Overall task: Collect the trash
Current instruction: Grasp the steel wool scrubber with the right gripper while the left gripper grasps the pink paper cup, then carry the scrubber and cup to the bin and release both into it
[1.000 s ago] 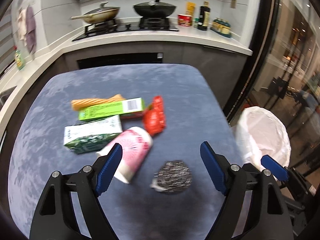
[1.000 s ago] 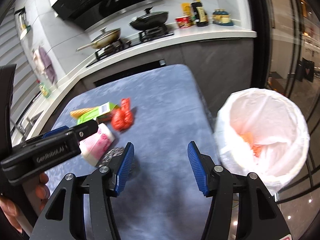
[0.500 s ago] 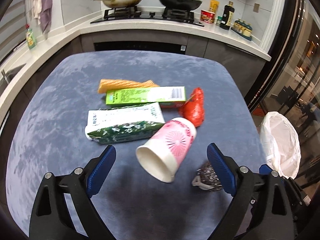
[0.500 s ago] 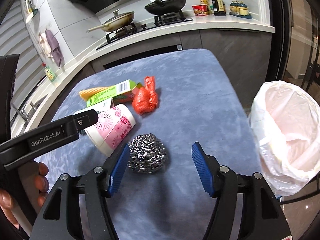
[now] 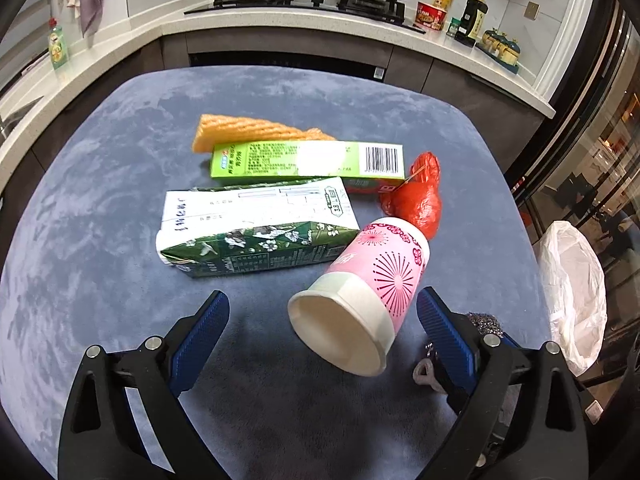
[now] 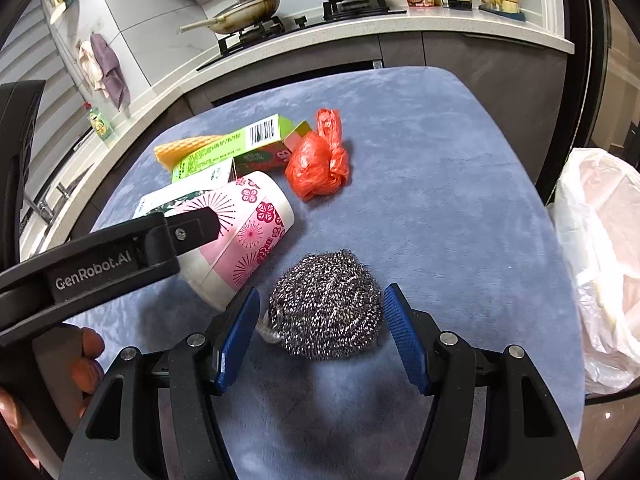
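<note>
A blue-grey velvety table (image 5: 100, 184) fills both views, its far rounded edge close to a dark kitchen counter (image 5: 304, 46). Wide bare cloth lies to the left and along the near edge. Off the table's right edge hangs a white bin bag (image 6: 600, 264), mouth open. The trash sits clustered mid-table: a green-and-white carton (image 5: 256, 226), a long green box (image 5: 308, 159) behind it, an orange wafer pack (image 5: 248, 130) beyond that, and a knotted red plastic bag (image 5: 420, 196) to the right. A pink paper cup (image 5: 364, 292) lies on its side, its open mouth toward the left gripper (image 5: 322, 322), whose jaws stand wide apart, astride the cup but not pressing it. A steel scouring ball (image 6: 326, 304) sits between the parted jaws of the right gripper (image 6: 320, 320), just clear of both pads. Compared with a second ago, both grippers are lower and closer to these items, and both sets of jaws have just been opening.
</note>
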The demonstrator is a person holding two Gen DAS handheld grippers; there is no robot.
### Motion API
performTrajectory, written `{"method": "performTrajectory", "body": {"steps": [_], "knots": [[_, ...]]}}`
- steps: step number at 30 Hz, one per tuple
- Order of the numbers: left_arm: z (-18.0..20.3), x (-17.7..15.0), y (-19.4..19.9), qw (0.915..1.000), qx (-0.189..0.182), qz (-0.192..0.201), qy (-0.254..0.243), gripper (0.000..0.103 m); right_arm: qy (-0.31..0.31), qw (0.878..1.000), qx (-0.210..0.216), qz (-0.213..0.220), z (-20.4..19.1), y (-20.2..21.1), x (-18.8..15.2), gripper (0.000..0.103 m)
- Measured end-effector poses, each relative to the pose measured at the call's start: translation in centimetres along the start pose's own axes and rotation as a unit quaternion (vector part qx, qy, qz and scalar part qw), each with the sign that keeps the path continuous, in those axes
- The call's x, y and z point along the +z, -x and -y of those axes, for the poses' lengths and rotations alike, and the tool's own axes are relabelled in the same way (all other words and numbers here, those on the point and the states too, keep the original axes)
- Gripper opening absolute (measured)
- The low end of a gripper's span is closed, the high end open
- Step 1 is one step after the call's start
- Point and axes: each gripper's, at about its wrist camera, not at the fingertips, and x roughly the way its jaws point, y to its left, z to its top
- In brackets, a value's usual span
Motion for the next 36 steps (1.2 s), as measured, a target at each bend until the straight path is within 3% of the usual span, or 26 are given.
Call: {"method": "performTrajectory", "body": {"steps": [9,17,26,36], "knots": [[0.6,-0.3,-2.0,0.9997,-0.010,-0.024,0.000,0.090,-0.007,1.000,0.005,-0.012,0.4,-1.4,-0.1,0.062],[1.9,-0.5,-1.8,0.9995,-0.012,-0.020,-0.019,0.069,-0.009,1.000,0.014,-0.008,0.9,-1.1,-0.3,0.057],[3.3,-1.0,0.1,0.9995,-0.002,-0.004,-0.032,0.067,-0.028,1.000,0.004,0.013,3.1,1.4,-0.6,0.057],[7.1,-1.7,3.3,0.9970,0.007,0.027,-0.072,0.067,-0.065,0.996,-0.002,0.065,7.0,7.0,-0.5,0.057]]}}
